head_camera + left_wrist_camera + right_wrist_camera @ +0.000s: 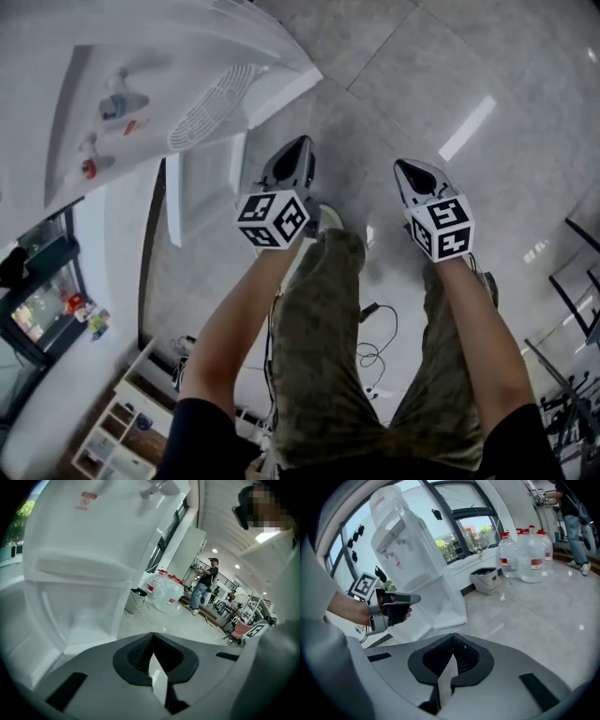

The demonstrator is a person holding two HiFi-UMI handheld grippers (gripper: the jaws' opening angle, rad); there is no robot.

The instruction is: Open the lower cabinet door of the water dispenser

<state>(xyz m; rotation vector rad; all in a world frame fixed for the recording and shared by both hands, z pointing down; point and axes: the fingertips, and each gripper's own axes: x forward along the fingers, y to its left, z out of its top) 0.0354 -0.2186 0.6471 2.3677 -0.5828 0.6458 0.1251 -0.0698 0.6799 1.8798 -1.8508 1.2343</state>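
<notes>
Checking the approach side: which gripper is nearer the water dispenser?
Left. The left gripper is close beside the water dispenser, by its lower part; the right gripper is farther to the right, over the floor.

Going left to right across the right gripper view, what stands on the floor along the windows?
water dispenser → waste bin → water bottles → person

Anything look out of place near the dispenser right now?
Nothing looks spilled or damaged. The water dispenser has its lower cabinet door apparently swung open, as the task intends. Only oddity: a loose black cable looped on the floor beside the person's legs.
</notes>
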